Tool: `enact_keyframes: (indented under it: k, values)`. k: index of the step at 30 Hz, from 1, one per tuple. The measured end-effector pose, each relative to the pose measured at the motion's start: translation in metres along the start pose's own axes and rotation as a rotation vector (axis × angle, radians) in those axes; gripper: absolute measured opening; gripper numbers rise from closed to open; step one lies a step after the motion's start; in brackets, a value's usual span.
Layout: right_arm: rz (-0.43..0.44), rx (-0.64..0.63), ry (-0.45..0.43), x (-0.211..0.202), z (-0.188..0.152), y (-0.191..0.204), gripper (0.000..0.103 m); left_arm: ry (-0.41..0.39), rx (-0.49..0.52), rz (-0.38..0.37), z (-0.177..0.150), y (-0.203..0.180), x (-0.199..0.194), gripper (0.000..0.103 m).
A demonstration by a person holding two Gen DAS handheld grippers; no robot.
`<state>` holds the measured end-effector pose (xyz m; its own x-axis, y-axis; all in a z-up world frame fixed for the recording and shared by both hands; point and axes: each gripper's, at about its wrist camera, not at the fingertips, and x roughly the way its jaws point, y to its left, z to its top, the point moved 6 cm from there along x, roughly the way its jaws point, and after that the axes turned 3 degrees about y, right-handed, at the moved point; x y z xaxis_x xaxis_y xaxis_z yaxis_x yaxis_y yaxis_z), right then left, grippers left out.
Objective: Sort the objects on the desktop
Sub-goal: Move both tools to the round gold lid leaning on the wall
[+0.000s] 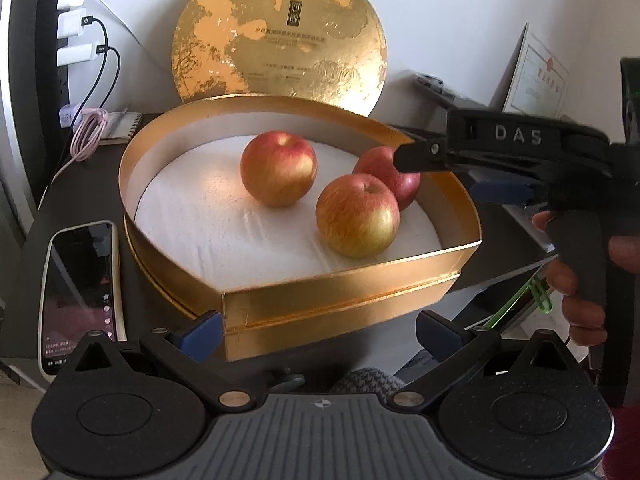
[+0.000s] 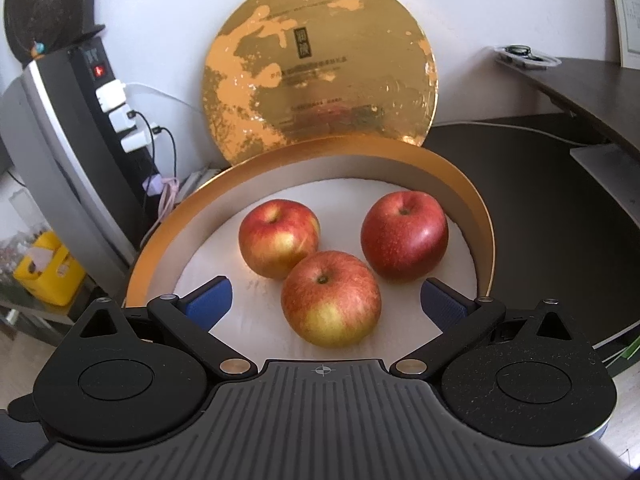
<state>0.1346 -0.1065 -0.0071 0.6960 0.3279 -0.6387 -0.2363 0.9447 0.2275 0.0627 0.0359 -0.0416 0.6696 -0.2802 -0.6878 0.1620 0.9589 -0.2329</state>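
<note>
A round gold box lined with white foam holds three apples. The yellow-red apple lies at the back left. A second streaked apple lies at the front. The dark red apple lies on the right. My right gripper reaches in over the box's right rim and stands open. The front apple lies between its blue pads, touching neither. My left gripper is open in front of the box wall, holding nothing.
The gold lid leans on the wall behind the box. A phone lies left of the box. Chargers on a power strip, a pink cable and a notebook sit at the back left. A green clip lies right.
</note>
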Motion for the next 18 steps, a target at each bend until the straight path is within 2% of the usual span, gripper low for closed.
enact_keyframes:
  k: [8, 11, 15, 18]
  values:
    - [-0.018, -0.006, -0.083, -0.005, 0.033, -0.021, 0.103, -0.052, -0.127, 0.019, 0.035, 0.029, -0.005, 0.102]
    - [-0.009, -0.005, -0.123, -0.006, 0.052, -0.032, 0.103, -0.048, -0.218, -0.005, 0.062, 0.041, -0.011, 0.102]
    - [0.016, -0.008, -0.148, 0.001, 0.078, -0.045, 0.103, -0.095, -0.257, 0.003, 0.102, 0.051, -0.029, 0.102]
    - [0.034, -0.011, -0.167, 0.006, 0.097, -0.054, 0.103, -0.145, -0.224, 0.046, 0.133, 0.055, -0.033, 0.102]
